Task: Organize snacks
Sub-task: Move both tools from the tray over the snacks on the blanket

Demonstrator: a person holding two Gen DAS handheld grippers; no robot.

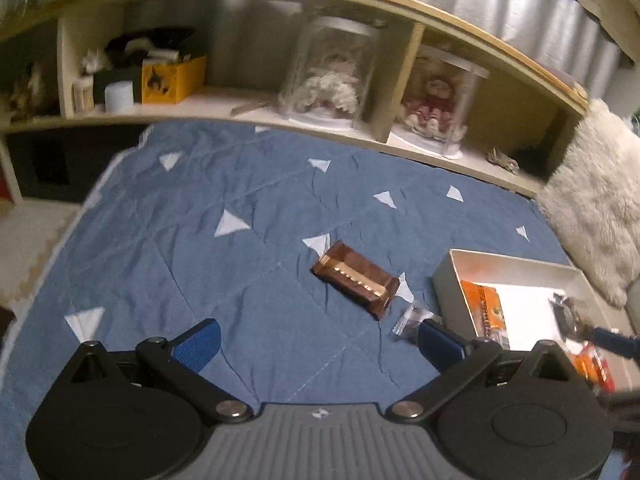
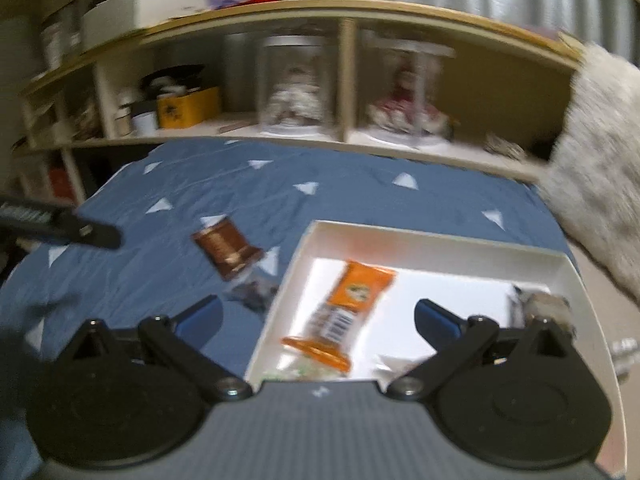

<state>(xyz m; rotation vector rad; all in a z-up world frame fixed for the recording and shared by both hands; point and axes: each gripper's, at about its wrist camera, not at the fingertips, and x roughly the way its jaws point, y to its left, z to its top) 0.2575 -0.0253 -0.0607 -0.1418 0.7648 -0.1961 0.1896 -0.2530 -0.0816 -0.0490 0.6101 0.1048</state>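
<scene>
Both grippers, left (image 1: 318,338) and right (image 2: 318,320), are hovering with fingers spread and empty: brown foil-wrapped bar (image 1: 356,280) is awaiting collection beside shallow white cardboard box (image 2: 432,240) already holding orange-wrapped snack (image 2: 344,312)

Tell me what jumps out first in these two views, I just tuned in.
A brown snack bar lies alone on the blue quilt, left of a white box. Inside the box lies an orange snack packet. Both the left hand-held gripper and the right hand-held gripper are open and empty; behind, shelf cubbies hold two dolls in clear cases.
</scene>
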